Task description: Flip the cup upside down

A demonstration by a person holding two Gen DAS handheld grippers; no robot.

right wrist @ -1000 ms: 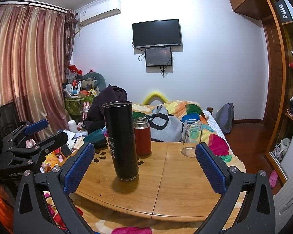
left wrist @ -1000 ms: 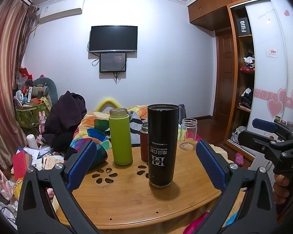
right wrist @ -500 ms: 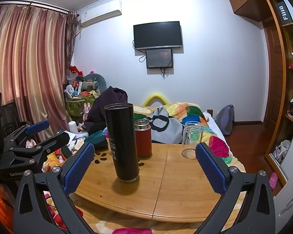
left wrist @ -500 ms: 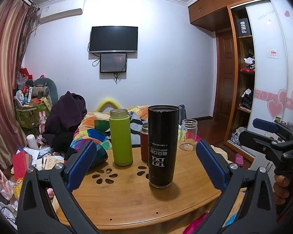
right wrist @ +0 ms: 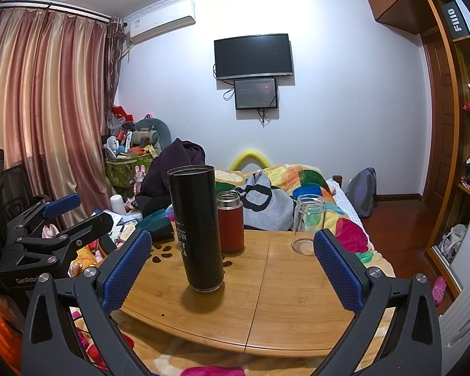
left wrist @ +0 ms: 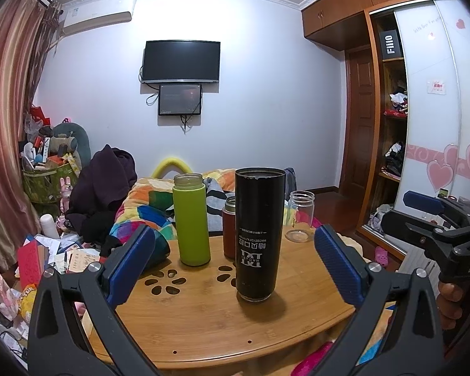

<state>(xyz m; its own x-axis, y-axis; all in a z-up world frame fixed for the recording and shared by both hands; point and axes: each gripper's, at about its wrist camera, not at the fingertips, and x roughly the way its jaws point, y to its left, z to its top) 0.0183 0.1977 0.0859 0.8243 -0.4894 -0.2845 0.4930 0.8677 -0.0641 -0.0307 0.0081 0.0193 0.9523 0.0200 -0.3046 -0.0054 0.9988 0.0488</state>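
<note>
A tall black cup (left wrist: 257,235) stands on the wooden table (left wrist: 203,313) with its printed lettering upside down. It also shows in the right wrist view (right wrist: 197,232), left of centre. My left gripper (left wrist: 235,263) is open and empty, short of the cup, its blue pads wide on either side. My right gripper (right wrist: 232,269) is open and empty, also short of the cup. Each gripper shows at the edge of the other's view: the right one (left wrist: 429,216), the left one (right wrist: 65,216).
A green bottle (left wrist: 191,219), a red flask (right wrist: 231,225) and a clear glass jar (right wrist: 307,224) stand on the table behind the black cup. A dark teal item (right wrist: 158,224) lies at the table's left edge. A bed with colourful bedding (right wrist: 297,188) lies beyond.
Both grippers have shifted very slightly; the view has barely changed. Nothing was taken hold of or let go.
</note>
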